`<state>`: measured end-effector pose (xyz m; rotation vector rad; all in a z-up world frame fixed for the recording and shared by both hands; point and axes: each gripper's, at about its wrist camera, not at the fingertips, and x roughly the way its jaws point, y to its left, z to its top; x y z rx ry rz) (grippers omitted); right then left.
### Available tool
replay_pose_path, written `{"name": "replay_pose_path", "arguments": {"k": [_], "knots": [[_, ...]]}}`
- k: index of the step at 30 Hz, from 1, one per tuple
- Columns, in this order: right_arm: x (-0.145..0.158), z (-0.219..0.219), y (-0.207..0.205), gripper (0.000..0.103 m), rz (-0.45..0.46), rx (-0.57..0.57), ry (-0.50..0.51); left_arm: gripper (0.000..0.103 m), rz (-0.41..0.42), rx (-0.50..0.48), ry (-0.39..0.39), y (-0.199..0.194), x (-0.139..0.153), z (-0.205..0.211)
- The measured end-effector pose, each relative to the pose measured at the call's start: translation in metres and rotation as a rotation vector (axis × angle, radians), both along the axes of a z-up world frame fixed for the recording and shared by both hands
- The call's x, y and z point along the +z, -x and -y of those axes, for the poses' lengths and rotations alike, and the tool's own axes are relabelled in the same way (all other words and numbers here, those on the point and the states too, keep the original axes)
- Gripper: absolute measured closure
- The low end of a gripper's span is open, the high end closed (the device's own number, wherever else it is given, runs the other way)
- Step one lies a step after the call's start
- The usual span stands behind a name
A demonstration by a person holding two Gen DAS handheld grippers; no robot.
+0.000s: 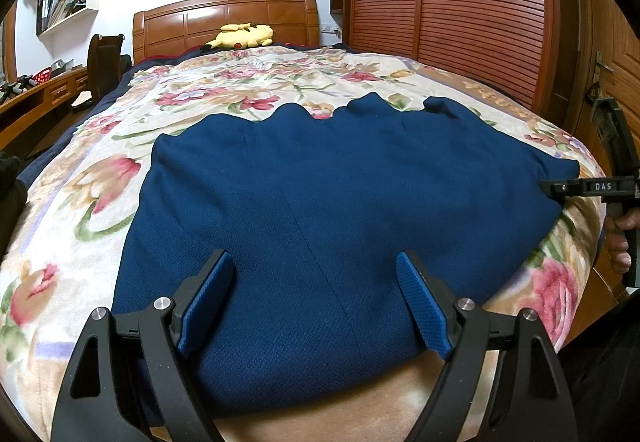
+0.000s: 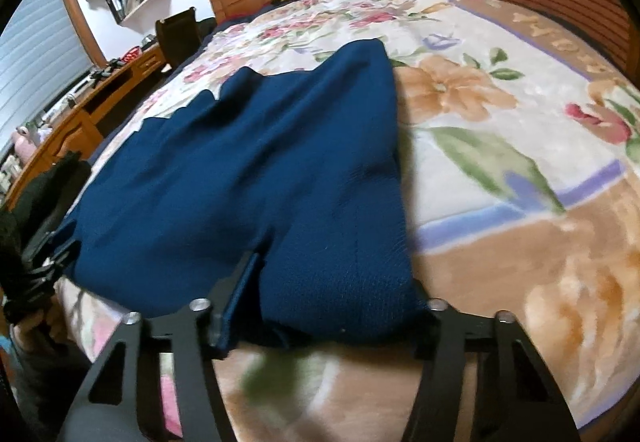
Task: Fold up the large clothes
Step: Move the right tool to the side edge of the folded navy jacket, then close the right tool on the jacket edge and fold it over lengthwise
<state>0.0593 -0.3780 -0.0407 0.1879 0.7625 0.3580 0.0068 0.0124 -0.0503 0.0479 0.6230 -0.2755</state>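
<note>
Garment: navy blue garment (image 1: 320, 209) lies spread flat on the floral blanket (image 1: 80, 201) of the bed, near its foot edge, with the wavy far edge towards the wooden headboard (image 1: 224, 17).
Left hand-held gripper: left hand-held gripper (image 1: 316, 298) hovers over the near hem with its jaws spread wide; blue pads (image 1: 208, 302) stand apart, nothing pinched between them.
Right hand-held gripper: right hand-held gripper (image 2: 332, 294) sits at the near right corner of the cloth. Fabric bunches between its jaws, and one pad is hidden under the fold, so whether the pads already press on it I cannot tell.
Step in hand: judged as taking hold of the near edge at two points before carrying it over towards the far edge.
Doing it well: bring the left down to pinch the hem at the matching spot on its side, catch every layer, then lift both corners together and level so the fold line stays straight. An uneven grip would likely drag the cloth askew on the soft blanket.
Left wrist view only: shows the whole outline of the garment, the scalloped far edge, and the right tool coming in from the side with fingers (image 1: 620, 246) of the person wrapped round its handle.
Right wrist view only: shows the cloth heaped up inside the right jaws, and the right side edge running away along the bed; blur softens the detail.
</note>
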Motion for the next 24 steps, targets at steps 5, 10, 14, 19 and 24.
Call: {"name": "replay_pose_path", "arguments": {"k": [5,10,14,19,24], "knots": [[0.005,-0.004,0.005,0.07,0.04,0.023,-0.009,0.019,0.0,0.0,0.0,0.0,0.0,0.0],[0.009,-0.004,0.008,0.076,0.091,0.012,-0.019,0.019,-0.001,-0.001,0.0,0.0,0.0,0.0],[0.014,-0.003,0.012,0.077,0.136,0.01,-0.03,0.019,-0.001,0.001,0.002,-0.001,0.001,0.0],[0.023,-0.01,0.018,0.08,0.201,0.017,-0.018,0.019,0.001,0.008,0.015,-0.001,0.003,-0.002],[0.044,-0.044,0.028,0.082,0.315,0.068,0.073,0.019,0.01,0.025,0.051,0.002,0.01,-0.013]]}}
